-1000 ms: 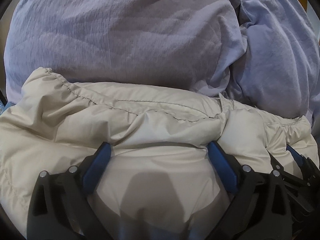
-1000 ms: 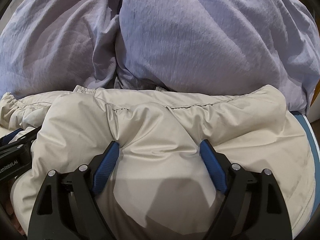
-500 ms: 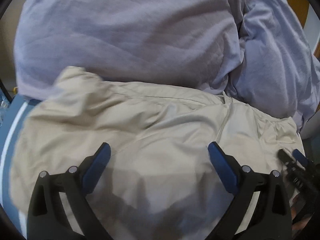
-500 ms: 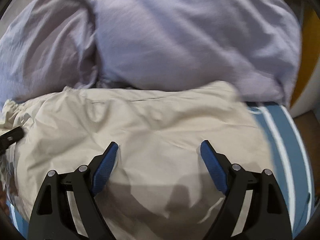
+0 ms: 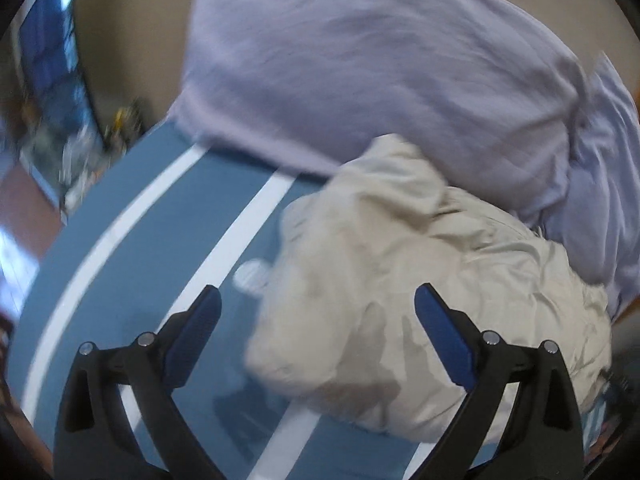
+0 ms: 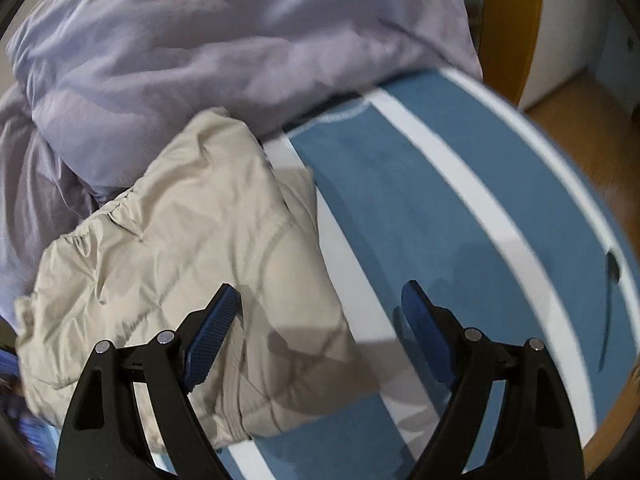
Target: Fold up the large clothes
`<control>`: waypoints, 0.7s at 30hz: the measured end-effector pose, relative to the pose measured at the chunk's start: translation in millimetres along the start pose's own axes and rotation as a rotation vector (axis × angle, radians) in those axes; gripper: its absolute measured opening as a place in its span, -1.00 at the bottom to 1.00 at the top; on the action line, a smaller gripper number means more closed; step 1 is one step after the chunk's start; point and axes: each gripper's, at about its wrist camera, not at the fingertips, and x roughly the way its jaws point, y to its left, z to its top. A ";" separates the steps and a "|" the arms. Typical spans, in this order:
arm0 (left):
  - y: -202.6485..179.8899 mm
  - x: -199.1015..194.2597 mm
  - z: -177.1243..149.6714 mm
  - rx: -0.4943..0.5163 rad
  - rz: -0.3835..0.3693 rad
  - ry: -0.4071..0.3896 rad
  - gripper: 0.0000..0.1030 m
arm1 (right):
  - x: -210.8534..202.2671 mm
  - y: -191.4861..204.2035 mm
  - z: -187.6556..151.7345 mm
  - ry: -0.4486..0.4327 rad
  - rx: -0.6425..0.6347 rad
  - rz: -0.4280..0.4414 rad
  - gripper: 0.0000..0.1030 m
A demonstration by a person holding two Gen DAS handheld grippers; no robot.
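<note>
Both grippers, left gripper (image 5: 316, 320) and right gripper (image 6: 322, 312), now stand wide open and empty, lifted off the beige jacket (image 6: 180, 248). It lies bundled on the striped blue cover (image 6: 420, 208) against lilac bedding (image 6: 220, 40) (fold apparently released).

1 folded jacket (image 6: 180, 248) is lying on the striped cover (image 6: 420, 208), its far edge touching the bunched duvet (image 6: 220, 40) heaped behind it, with the left gripper (image 5: 318, 320) and right gripper (image 6: 322, 316) hanging wide-jawed over its 2 near corners.
</note>
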 end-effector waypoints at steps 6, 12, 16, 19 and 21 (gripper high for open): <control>34.6 12.3 -12.3 -0.097 -0.044 0.084 0.88 | 4.0 -15.3 -13.2 0.044 0.105 0.088 0.67; 31.0 28.8 -19.5 -0.110 -0.070 0.138 0.82 | 11.8 -12.3 -20.1 0.077 0.132 0.133 0.66; 28.5 38.3 -22.2 -0.136 -0.072 0.145 0.71 | 11.5 -12.5 -24.8 0.081 0.168 0.181 0.39; 31.6 43.4 -25.0 -0.186 -0.101 0.150 0.50 | 8.3 -10.2 -26.5 0.070 0.168 0.192 0.19; 32.4 41.3 -27.3 -0.199 -0.115 0.143 0.34 | 4.6 -8.5 -27.6 0.060 0.153 0.193 0.03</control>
